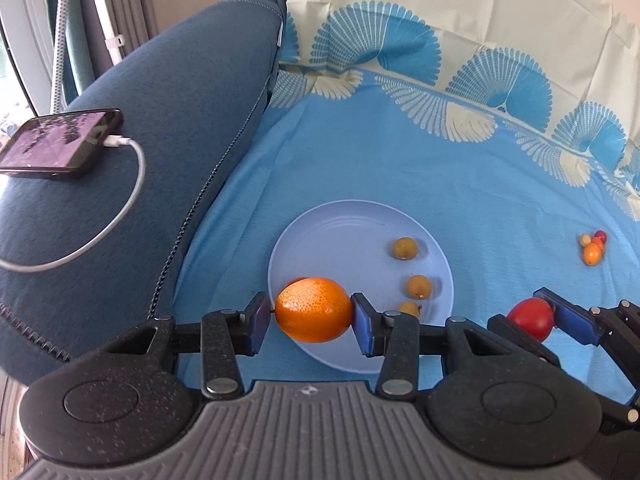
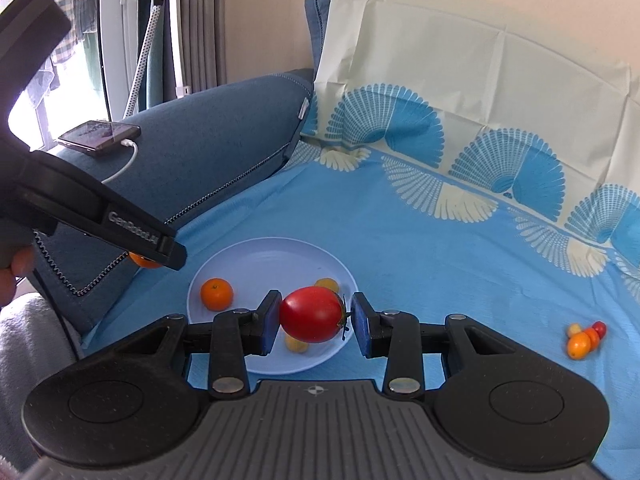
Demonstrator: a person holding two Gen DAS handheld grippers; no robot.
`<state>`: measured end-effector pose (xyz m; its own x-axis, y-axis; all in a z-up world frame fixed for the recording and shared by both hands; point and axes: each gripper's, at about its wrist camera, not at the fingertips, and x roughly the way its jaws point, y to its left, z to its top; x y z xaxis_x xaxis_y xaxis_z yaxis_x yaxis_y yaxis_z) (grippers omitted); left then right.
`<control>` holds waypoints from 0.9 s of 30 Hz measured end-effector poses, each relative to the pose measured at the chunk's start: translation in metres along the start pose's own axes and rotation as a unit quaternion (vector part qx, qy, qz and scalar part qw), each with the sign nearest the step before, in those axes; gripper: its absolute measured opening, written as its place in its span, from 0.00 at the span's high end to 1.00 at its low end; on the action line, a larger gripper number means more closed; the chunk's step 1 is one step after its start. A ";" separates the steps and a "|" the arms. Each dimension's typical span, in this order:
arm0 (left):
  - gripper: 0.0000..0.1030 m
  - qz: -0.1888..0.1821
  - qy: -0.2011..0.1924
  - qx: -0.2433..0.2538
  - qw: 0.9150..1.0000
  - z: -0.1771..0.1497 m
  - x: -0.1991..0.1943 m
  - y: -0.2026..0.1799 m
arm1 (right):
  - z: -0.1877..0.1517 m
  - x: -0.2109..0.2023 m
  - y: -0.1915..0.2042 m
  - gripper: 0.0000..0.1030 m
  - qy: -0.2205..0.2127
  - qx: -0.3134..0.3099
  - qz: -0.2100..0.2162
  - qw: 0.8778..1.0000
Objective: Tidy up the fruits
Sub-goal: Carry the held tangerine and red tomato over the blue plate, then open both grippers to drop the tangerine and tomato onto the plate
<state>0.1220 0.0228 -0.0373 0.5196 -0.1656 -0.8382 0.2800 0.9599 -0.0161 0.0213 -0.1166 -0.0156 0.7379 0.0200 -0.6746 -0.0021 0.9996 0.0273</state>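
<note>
Carrying fruit to plate (image 1: pixel 280 264): left gripper (image 1: pixel 312 316) clamps orange (image 1: pixel 314 308) over plate's near rim; right gripper (image 2: pixel 314 316) clamps tomato (image 2: pixel 312 314) above plate. Few small fruits (image 1: pixel 405 248) already on plate; small cluster (image 1: pixel 593 246) well right of plate left.

I'm looking at a blue sofa armrest (image 1: pixel 168 128) with a charging phone (image 1: pixel 60 142) on it, patterned blue cloth (image 1: pixel 400 168) over the seat, beige wall (image 2: pixel 272 8), and daylight through the window (image 2: pixel 92 40) behind.

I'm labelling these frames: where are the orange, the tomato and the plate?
orange (image 1: pixel 313 309): left wrist view, middle of its peel.
tomato (image 2: pixel 311 313): right wrist view, middle of its red skin.
plate (image 1: pixel 344 232): left wrist view, bare floor.
</note>
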 end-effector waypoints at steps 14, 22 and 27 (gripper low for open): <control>0.53 0.012 0.045 0.013 0.999 0.022 0.081 -0.004 | -0.004 0.081 0.010 0.62 0.050 -0.027 0.032 0.998; 0.25 0.004 0.068 0.024 0.997 0.025 0.107 -0.003 | -0.010 0.115 0.005 0.61 0.079 -0.021 0.047 0.996; 0.00 0.008 0.025 0.022 0.999 0.024 0.080 -0.001 | -0.007 0.110 0.001 0.20 0.063 -0.010 0.049 0.997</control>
<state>0.1827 0.0037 -0.0916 0.4829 -0.1377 -0.8648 0.3084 0.9510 0.0208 0.0974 -0.1131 -0.0950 0.6428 0.1183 -0.7568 -0.0841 0.9929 0.0838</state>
